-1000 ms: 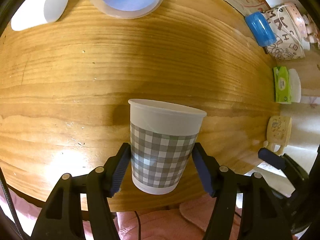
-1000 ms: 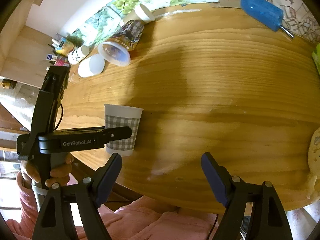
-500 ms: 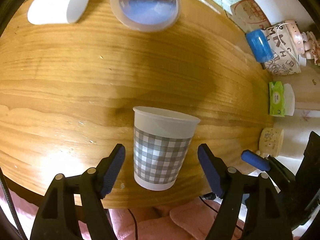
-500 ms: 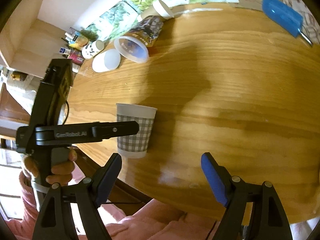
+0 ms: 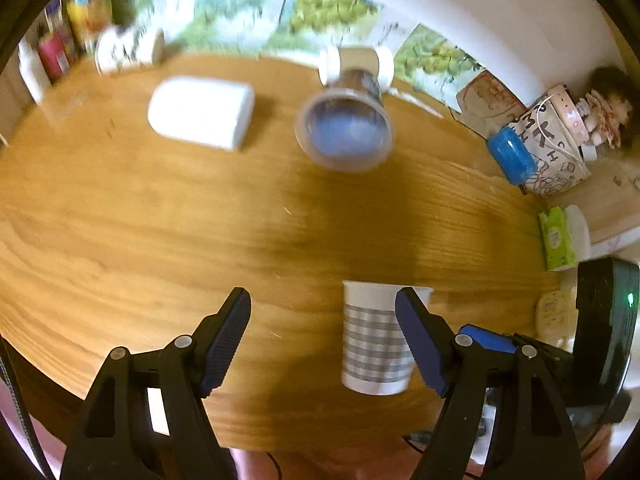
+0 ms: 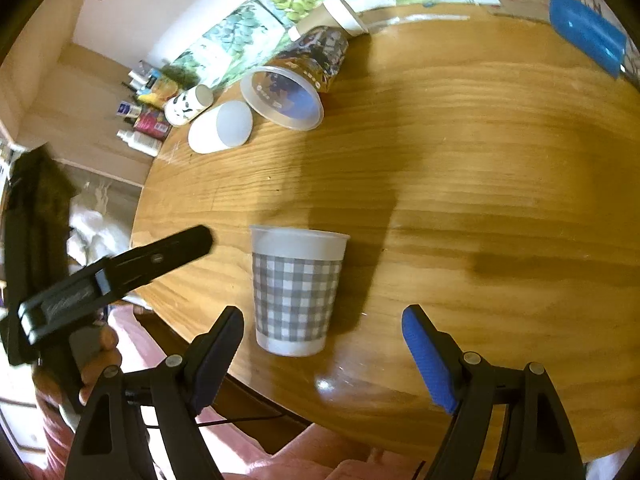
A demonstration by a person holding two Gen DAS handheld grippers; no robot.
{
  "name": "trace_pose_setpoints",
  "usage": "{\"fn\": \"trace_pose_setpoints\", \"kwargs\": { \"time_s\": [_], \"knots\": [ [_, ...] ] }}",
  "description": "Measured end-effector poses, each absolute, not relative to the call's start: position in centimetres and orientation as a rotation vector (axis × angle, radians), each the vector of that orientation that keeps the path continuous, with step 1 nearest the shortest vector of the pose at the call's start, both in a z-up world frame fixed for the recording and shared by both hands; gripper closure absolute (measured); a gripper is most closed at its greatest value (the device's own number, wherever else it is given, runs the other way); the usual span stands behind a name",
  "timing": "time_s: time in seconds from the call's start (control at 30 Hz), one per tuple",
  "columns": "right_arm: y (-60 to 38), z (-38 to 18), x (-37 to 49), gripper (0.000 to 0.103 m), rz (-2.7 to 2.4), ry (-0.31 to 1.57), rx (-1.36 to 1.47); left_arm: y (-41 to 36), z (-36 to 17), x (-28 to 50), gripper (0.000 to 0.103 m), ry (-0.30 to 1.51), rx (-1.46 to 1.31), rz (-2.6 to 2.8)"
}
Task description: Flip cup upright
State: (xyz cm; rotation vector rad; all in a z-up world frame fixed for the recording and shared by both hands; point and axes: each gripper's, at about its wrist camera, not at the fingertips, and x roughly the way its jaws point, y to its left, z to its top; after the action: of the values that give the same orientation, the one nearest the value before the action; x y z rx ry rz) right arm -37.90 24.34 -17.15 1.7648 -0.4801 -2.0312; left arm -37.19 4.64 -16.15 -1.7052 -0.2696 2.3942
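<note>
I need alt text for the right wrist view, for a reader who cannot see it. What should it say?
A grey checked paper cup stands upright, mouth up, near the edge of a wooden table, just ahead of the open right tool. The left tool is off to its left, apart from it. Three other cups lie on their sides farther back.

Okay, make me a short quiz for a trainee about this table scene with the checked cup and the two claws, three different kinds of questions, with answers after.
1. True or false: the gray checked cup stands upright on the wooden table, mouth up.
2. Is anything held in the left claw or the right claw?
3. Multiple choice: the plain white cup at the far side is A) upright, B) on its side, C) stacked in another cup.

Key: 1 true. 2 no, both are open and empty. 3 B.
</note>
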Motion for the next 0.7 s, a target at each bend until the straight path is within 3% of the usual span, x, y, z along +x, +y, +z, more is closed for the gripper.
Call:
{"fn": "trace_pose_setpoints", "kwargs": {
  "time_s": [0.23, 0.7],
  "knots": [
    [22.7, -18.9, -38.7, 0.021, -2.024, -0.660, 1.830, 4.2, -15.0, -36.2, 0.025, 0.037, -1.576, 2.493],
    [19.8, -20.5, -40.0, 0.021, -2.149, -0.751, 1.902, 1.0, -15.4, -35.4, 0.025, 0.240, -1.446, 2.455]
  ]
}}
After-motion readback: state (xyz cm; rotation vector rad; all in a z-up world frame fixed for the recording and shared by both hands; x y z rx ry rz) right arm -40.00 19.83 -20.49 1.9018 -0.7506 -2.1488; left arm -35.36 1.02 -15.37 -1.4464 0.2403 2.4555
